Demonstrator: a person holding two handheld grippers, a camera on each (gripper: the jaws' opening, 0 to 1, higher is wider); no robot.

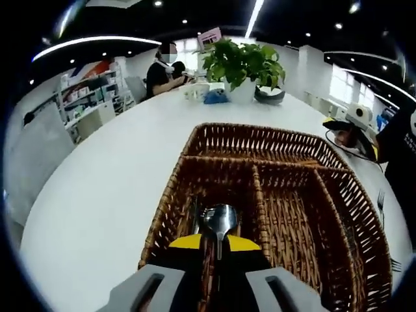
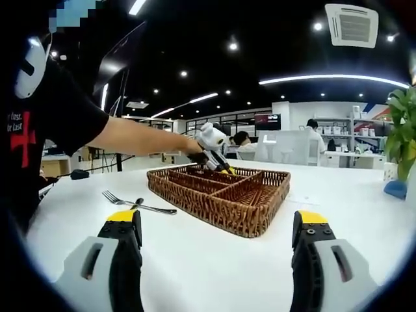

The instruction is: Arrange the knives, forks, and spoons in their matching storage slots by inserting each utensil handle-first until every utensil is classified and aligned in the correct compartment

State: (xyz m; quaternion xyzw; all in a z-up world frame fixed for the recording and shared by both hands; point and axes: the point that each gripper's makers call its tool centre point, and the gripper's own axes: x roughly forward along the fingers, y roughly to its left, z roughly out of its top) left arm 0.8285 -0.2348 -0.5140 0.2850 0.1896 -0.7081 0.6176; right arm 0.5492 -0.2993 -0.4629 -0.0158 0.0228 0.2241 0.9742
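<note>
Wicker tray (image 1: 221, 140): L gripper (image 1: 216, 242) clamps spoon (image 1: 219, 221); R gripper (image 2: 216, 224) wide, empty, fork (image 2: 138, 205) beside.

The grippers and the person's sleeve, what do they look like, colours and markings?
The right gripper has two black jaws with yellow tips set in pale grey housings. The left gripper has the same yellow tips and grey housings, and in the right gripper view it carries a white box on top. The person's sleeve is a short black T-shirt sleeve; the chest bears a red cross with white lettering.
</note>
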